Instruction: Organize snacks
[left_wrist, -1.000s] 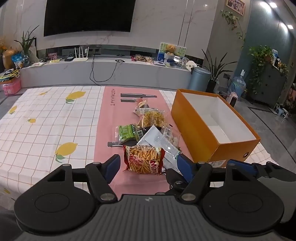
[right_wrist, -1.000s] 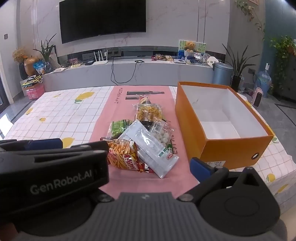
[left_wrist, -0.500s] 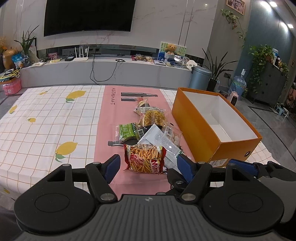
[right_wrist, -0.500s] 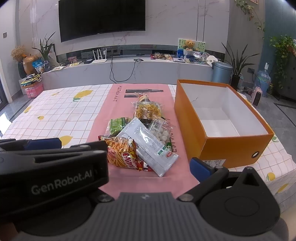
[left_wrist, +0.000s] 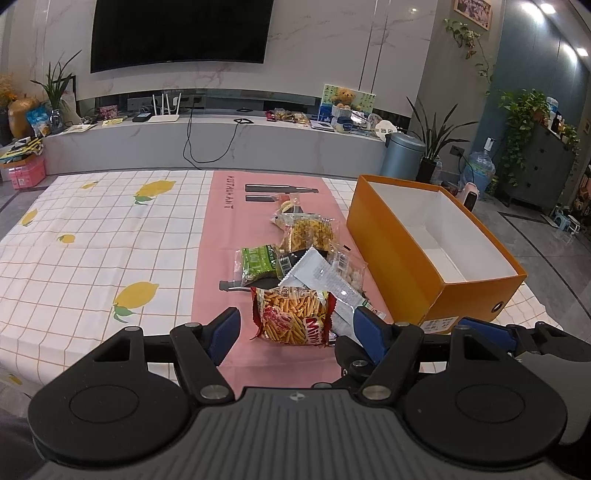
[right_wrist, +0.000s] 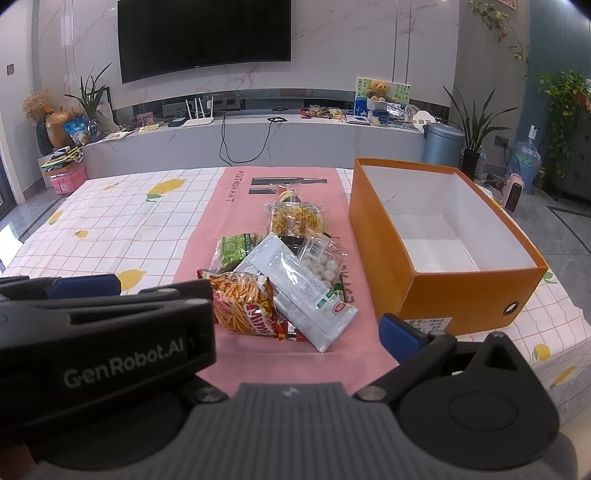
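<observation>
A: Snack pile (left_wrist: 299, 273) is heaped on the pink runner (left_wrist: 210, 266) of the tabletop, just left of the orange box (left_wrist: 402, 266). Box is seen empty.

B: Risks?

A: Chip-stick bag (left_wrist: 295, 317) is overlapped by the white packet (right_wrist: 299, 284); if it is pinched by a crinkly edge, it could slip or neighbours get dragged.

B: Fingers?

A: Left gripper (left_wrist: 295, 328) is held wide open, nothing gripped, bag just ahead. Right gripper (right_wrist: 295, 332) is partly hidden by the left one; spread cannot be told, nothing seen held.
</observation>
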